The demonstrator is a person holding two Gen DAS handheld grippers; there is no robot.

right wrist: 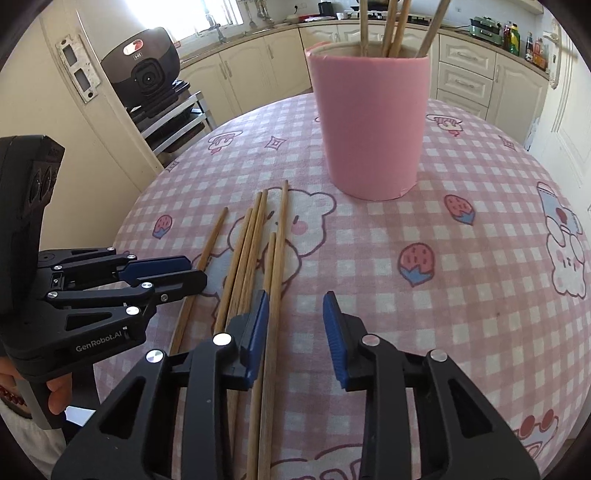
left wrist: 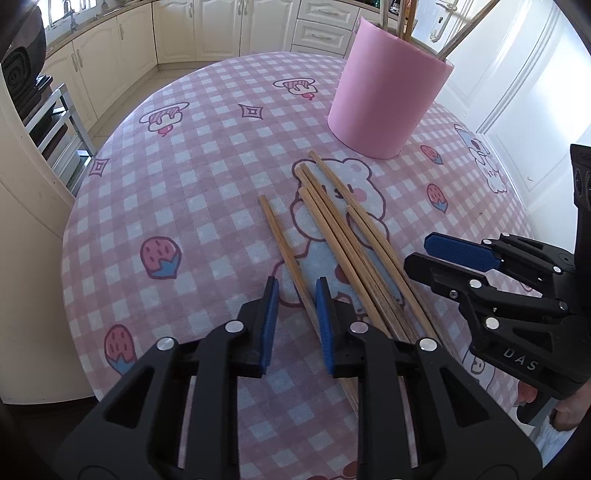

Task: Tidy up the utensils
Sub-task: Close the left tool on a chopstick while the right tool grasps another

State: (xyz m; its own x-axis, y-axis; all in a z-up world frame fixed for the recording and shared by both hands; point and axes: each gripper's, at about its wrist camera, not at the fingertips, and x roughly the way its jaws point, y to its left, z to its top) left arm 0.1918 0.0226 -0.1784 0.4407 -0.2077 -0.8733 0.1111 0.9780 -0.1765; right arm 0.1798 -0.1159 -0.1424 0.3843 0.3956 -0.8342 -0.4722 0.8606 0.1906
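While the pink cup (left wrist: 388, 88) stands upright toward the far side of the checked tablecloth (left wrist: 207, 206), with several wooden sticks (right wrist: 391, 29) already seen rising from its mouth, six loose chopsticks (left wrist: 332, 221) are found lying flat on the cloth just on the near side of it, fanned out across a printed bear. One single chopstick (left wrist: 284, 251), set a little apart to the left of the bundle as seen from the cup's near side, is straddled by the left gripper (left wrist: 295, 291); its blue pads are drawn in narrowly on either side of the stick, the right pad at the wood, but a firm pinch cannot be told from either view. Nearer the cup's right, the right gripper (right wrist: 295, 306) is held low over the cloth, its fingers parted, with the outermost chopstick (right wrist: 279, 258) lying against the inside of the left blue pad (right wrist: 258, 317) and a clear gap left to the other pad, so nothing is clamped. A person's fingers are glimpsed at each handle's edge
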